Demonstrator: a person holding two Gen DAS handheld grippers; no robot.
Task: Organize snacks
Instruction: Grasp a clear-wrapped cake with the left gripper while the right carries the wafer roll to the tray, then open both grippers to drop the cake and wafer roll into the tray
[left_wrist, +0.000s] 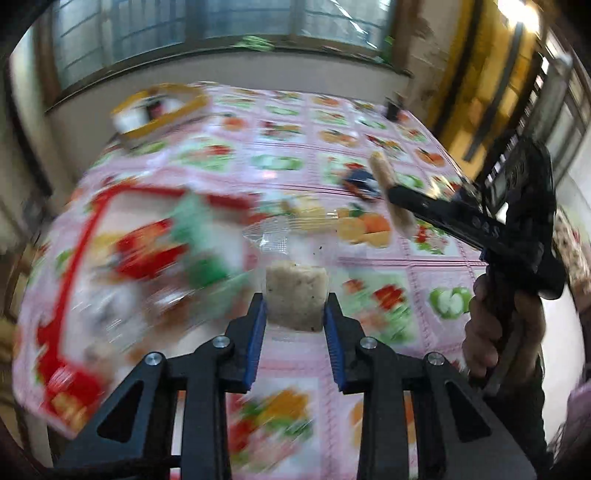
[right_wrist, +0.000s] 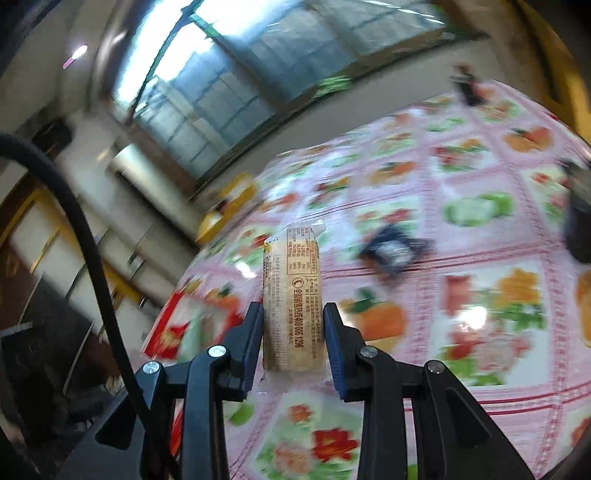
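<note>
My left gripper (left_wrist: 295, 308) is shut on a pale speckled snack in a clear wrapper (left_wrist: 296, 299), held above the table. To its left lies a red-rimmed tray (left_wrist: 79, 254) with several blurred snack packs. My right gripper (right_wrist: 293, 325) is shut on a long tan snack bar in a printed wrapper (right_wrist: 293, 299); it also shows in the left wrist view (left_wrist: 391, 192), held off the table at the right. A dark blue snack pack (right_wrist: 395, 251) lies on the cloth beyond it, also seen in the left wrist view (left_wrist: 360, 182).
A yellow-rimmed tray (left_wrist: 162, 107) with items stands at the table's far left corner. A small dark object (left_wrist: 393, 107) sits at the far edge. A yellow-orange packet (left_wrist: 314, 214) lies mid-table. The fruit-patterned pink tablecloth (left_wrist: 369, 258) covers the table. Both views are motion-blurred.
</note>
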